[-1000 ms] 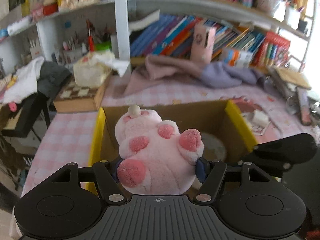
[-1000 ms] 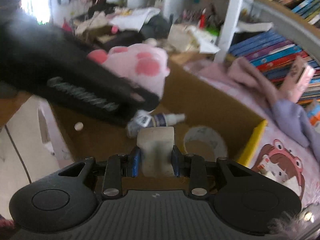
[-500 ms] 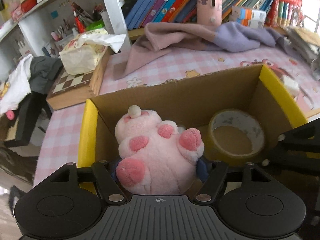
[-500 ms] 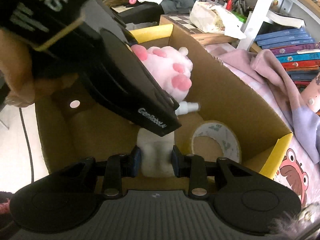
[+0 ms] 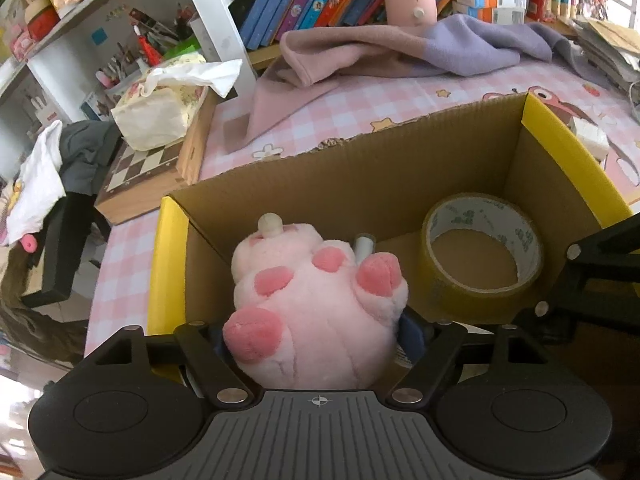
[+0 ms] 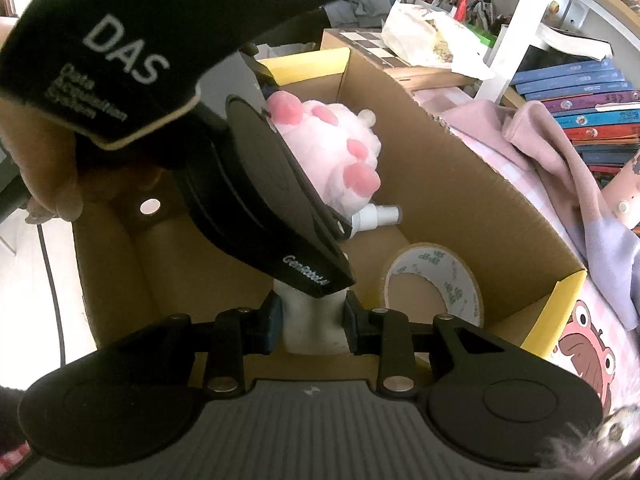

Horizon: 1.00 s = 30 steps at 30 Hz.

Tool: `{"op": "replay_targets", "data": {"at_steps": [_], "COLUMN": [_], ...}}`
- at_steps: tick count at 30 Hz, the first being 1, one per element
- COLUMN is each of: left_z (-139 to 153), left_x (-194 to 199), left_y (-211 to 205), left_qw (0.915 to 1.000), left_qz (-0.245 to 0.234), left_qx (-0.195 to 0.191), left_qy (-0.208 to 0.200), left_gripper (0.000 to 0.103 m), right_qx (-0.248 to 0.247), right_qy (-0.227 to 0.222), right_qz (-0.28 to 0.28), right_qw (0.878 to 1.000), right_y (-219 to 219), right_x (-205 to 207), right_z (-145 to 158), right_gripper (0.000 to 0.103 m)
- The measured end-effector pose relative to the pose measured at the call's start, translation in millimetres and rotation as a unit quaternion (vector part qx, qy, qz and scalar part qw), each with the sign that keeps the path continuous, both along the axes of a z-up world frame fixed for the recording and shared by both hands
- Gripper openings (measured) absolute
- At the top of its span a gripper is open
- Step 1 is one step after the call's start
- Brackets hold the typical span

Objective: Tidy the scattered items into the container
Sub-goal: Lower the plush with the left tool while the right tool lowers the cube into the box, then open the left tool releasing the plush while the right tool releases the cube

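- The pink plush toy lies in the cardboard box, paws up, its long axis running away from the left gripper (whose fingers are opening around its rump).
- The right gripper clamps a white block over the box; the strap reads "DAS".

Left gripper angled down, jaws opening; right gripper angled down, clamped.

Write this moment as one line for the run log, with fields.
left tongs: opening around pink plush toy | right tongs: shut on white soft block | brown cardboard box: holds tape roll, white bottle
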<state>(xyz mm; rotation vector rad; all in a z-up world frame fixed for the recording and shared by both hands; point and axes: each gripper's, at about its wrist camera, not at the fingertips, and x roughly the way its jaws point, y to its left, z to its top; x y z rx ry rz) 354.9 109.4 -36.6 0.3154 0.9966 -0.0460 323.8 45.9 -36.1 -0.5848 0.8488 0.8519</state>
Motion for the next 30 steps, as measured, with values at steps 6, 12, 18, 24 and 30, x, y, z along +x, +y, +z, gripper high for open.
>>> {"op": "replay_targets", "data": {"at_steps": [6, 12, 18, 24, 30], "left_z": [0, 7, 26, 55, 92], "left_x": [1, -3, -29, -64, -108], "left_y": [2, 9, 6, 4, 3], "left_qw": [1.0000, 0.9996, 0.9970, 0.9876, 0.9727], "left_qz": [-0.004, 0.009, -0.006, -0.005, 0.001], "left_qx": [0.005, -0.023, -0.027, -0.030, -0.027], "left_qy": [0.003, -0.012, -0.072, -0.154, -0.231], "left_gripper": [0.085, 0.098, 0.101, 0.103, 0.103], "right_qx": [0.018, 0.042, 0.079, 0.113, 0.153], "right_qy": [-0.016, -0.043, -0.047, -0.080, -0.123], "right_qz": [-0.002, -0.026, -0.072, -0.098, -0.118], "right_qw": [1.000, 0.998, 0.993, 0.985, 0.973], "right_y": [-2, -10, -28, -37, -45], "right_x": [-2, -9, -18, -43, -73], "right_z": [4, 11, 24, 41, 69], "right_gripper": [0.033, 0.052, 0.060, 0.073, 0.077]}}
